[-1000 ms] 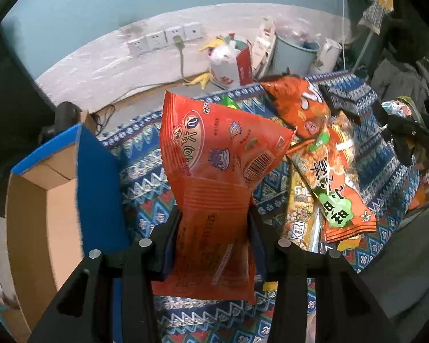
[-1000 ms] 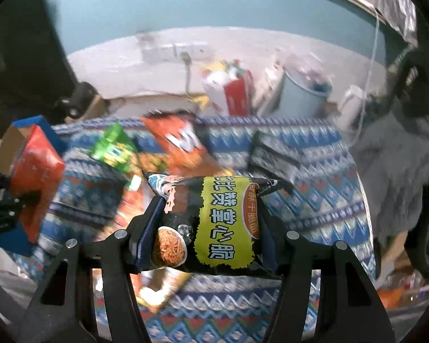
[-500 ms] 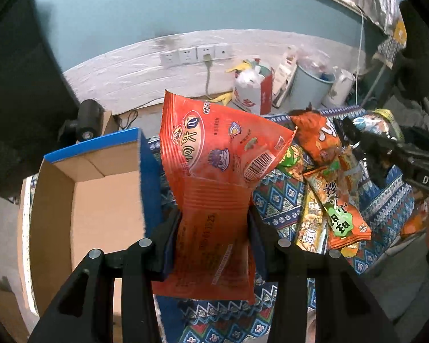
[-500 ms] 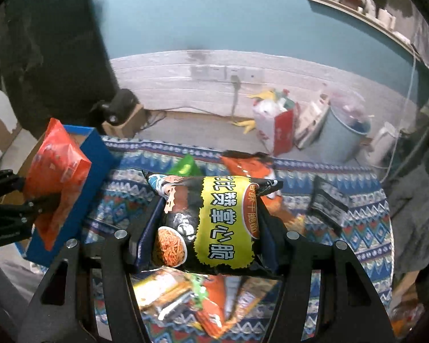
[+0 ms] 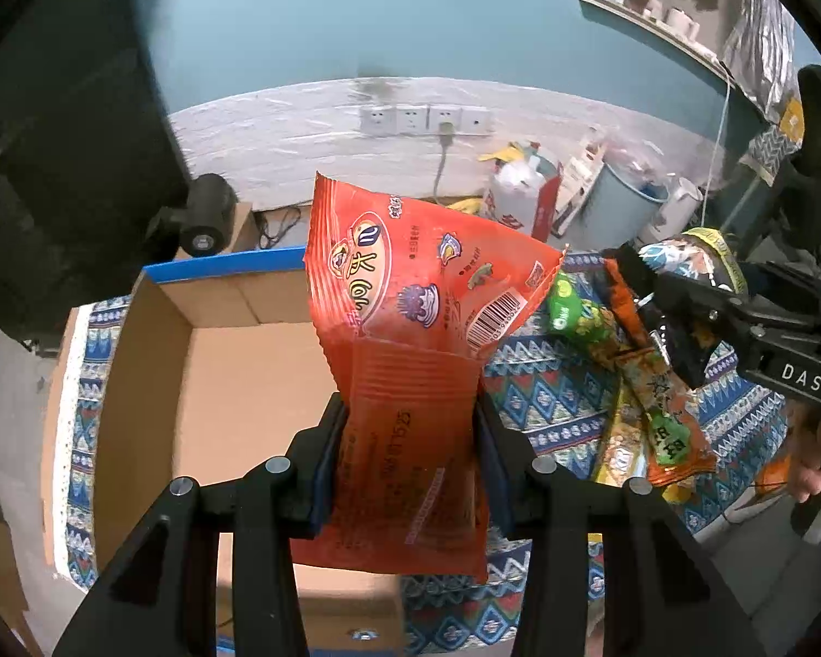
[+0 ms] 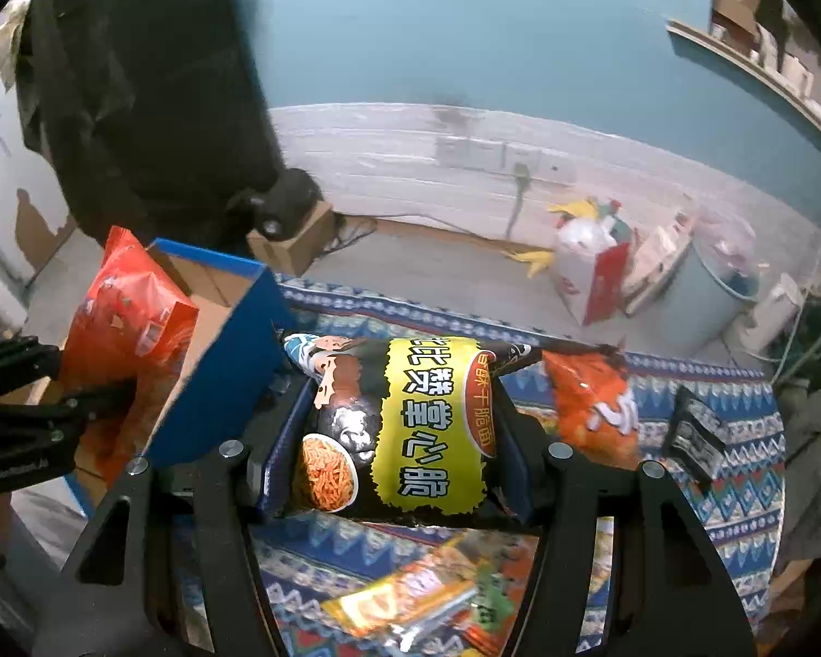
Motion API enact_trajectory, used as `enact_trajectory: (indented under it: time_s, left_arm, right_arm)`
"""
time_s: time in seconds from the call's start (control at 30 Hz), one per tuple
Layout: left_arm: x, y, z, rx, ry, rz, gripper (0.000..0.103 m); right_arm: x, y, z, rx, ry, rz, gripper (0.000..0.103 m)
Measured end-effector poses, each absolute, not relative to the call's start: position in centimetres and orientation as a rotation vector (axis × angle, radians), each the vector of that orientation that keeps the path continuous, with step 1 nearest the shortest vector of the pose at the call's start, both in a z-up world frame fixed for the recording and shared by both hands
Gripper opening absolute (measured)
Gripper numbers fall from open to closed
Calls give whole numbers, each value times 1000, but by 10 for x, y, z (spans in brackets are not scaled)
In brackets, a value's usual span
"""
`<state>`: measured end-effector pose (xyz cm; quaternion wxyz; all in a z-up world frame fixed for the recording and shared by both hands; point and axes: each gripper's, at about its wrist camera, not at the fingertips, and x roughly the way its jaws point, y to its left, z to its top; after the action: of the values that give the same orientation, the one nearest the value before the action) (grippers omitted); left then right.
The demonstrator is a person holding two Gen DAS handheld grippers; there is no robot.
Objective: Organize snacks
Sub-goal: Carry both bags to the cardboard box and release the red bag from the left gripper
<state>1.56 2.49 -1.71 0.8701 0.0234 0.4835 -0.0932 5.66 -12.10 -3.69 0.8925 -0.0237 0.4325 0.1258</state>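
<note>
Nearest the left wrist camera, the left gripper [image 5: 410,438] was seen clamped on the lower part of an orange snack bag [image 5: 427,317], which was held upright between the two pads, its barcode facing the lens. Just beyond and below it lay an open cardboard box [image 5: 202,383] with a blue outer wall; the bag was held above the box's right side, not resting in it. To the right, on a patterned blue cloth [image 5: 547,399], a green packet [image 5: 574,317] and a long orange packet [image 5: 668,421] were spread beside other wrappers. The right gripper was caught at the right edge of this view.

Nearest the right wrist camera, the right gripper [image 6: 399,438] was closed on a black-and-yellow noodle snack bag [image 6: 410,427], gripped by its sides and held above the cloth. Below it a blurred pile of wrappers [image 6: 410,597] was visible. Just to its left stood the box's blue wall [image 6: 219,372], with the left gripper [image 6: 82,399] and its orange bag [image 6: 126,317] over the opening. Further right, an orange chips bag [image 6: 591,410] and a small dark packet [image 6: 695,438] lay on the cloth. Well behind, a red-and-white bag [image 6: 591,274] and a grey bin [image 6: 706,290] stood on the floor by the wall sockets [image 5: 427,119]
</note>
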Motion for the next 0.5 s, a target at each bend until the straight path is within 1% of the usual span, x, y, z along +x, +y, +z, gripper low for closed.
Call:
enact_trajectory:
  time_s: [0.5]
  left_arm:
    - [19,96,-29,-39,1035,-96,45]
  right_arm:
    - [77,-28,-42,-99,929,387,61]
